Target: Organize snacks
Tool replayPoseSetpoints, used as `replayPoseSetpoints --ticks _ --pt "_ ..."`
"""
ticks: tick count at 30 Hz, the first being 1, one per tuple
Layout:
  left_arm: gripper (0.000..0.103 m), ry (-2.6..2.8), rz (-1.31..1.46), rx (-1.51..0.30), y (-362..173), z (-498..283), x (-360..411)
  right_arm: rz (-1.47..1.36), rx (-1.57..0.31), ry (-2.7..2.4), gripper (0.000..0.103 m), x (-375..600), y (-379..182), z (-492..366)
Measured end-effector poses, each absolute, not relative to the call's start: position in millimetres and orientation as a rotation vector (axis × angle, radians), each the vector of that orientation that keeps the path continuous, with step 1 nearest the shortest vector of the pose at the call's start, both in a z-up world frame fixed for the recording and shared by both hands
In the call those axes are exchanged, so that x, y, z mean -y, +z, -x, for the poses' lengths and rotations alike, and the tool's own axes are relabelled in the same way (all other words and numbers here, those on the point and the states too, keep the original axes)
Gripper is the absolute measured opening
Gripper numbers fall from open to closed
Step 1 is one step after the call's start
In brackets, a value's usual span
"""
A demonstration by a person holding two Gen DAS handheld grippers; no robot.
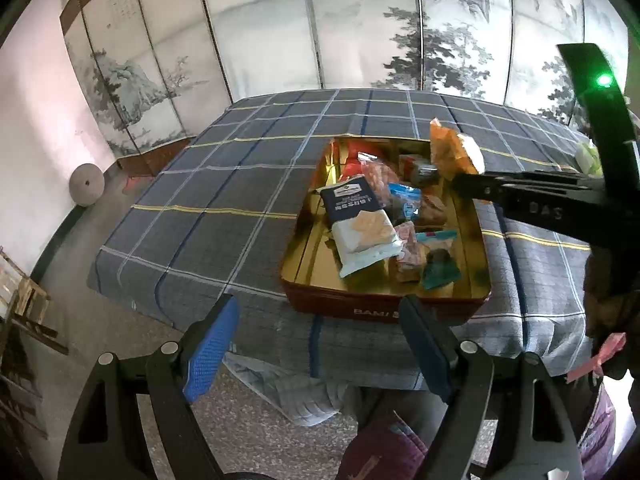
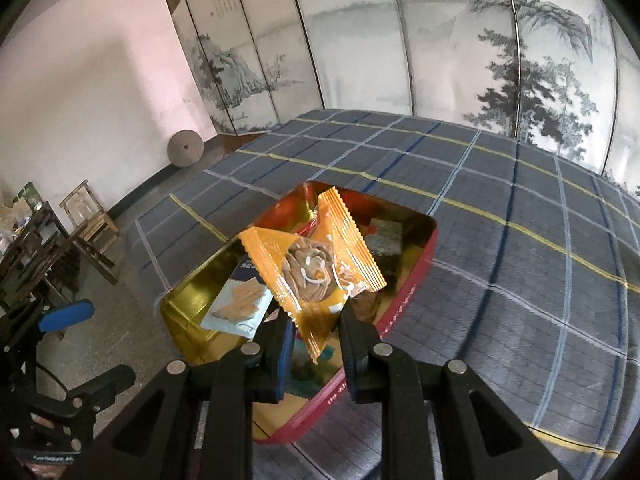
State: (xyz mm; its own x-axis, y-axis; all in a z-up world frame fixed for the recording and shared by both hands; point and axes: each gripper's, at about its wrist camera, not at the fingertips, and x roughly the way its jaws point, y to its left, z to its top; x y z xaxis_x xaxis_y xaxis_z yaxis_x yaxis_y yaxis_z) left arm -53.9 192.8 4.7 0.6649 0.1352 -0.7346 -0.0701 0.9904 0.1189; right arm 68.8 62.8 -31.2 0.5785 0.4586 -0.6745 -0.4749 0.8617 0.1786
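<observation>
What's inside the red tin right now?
The red tin holds a white-and-navy cracker pack, a teal packet and mixed wrapped snacks. Whatever lies beneath that pile is covered.

Ink-painted folding screen [image 1: 320, 32] behind, pink wall [image 2: 100, 80] left, speckled floor [image 1: 100, 320], wooden chair [image 2: 90, 216].
</observation>
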Motion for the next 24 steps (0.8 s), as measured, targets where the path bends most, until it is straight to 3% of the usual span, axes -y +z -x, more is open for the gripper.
replayPoseSetpoints --ticks 17,20,22,24 --pt "0.080 0.151 -0.027 -0.876 -6 48 -213 0.026 -0.865 0.516 0.021 -102 -51 -102" --pt "0.080 0.147 -0.020 -0.868 -6 48 -216 0.027 -0.861 0.530 0.032 -109 -50 -103" --pt "0.080 0.144 -0.023 -0.860 -6 49 -216 0.021 -0.839 0.549 0.051 -111 -46 -99" --pt "0.080 0.146 -0.026 -0.855 -5 49 -216 0.039 -0.803 0.543 0.055 -112 -41 -92"
